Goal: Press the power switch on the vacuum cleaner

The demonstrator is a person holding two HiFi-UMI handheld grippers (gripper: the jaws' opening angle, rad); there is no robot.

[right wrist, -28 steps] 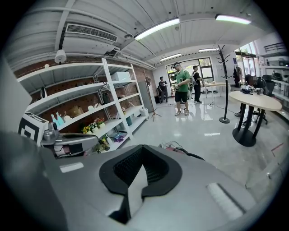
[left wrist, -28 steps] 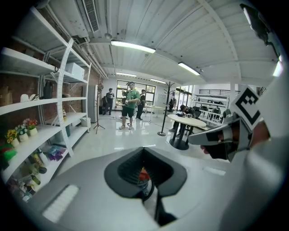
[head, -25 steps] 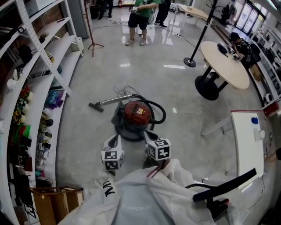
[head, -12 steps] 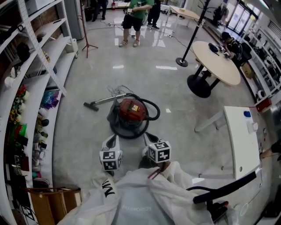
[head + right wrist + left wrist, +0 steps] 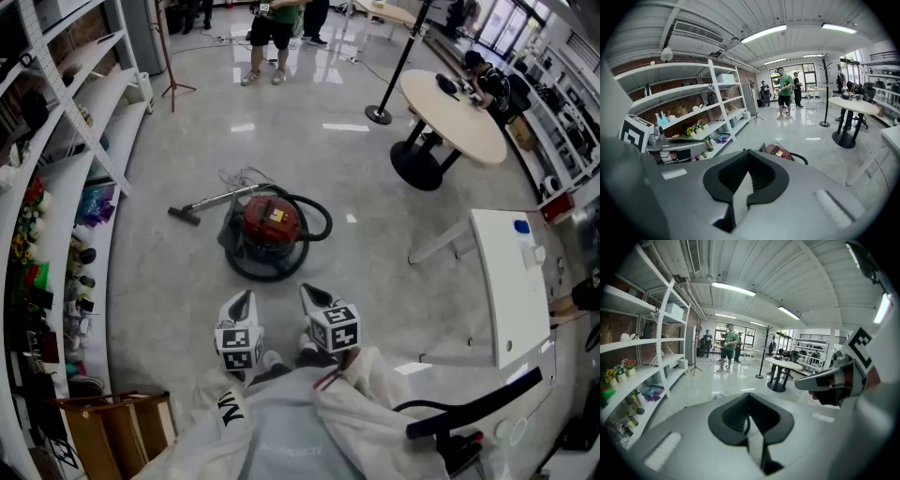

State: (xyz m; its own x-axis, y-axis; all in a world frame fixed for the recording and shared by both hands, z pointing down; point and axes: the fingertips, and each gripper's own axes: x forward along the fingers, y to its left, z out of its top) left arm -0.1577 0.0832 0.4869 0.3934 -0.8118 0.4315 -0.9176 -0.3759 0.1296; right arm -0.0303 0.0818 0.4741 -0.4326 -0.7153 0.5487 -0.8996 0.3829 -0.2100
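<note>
While the round red vacuum cleaner (image 5: 272,221) sits on the grey polished floor (image 5: 169,281), left gripper (image 5: 244,302) and right gripper (image 5: 311,294) hang near it; both pairs of jaws closed, empty.

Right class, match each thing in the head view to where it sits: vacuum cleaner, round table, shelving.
Things:
1. vacuum cleaner
2. round table
3. shelving

Places:
A. along the left edge
B. on the open floor, near the centre
C. upper right

Pairs: 1-B, 2-C, 3-A
</note>
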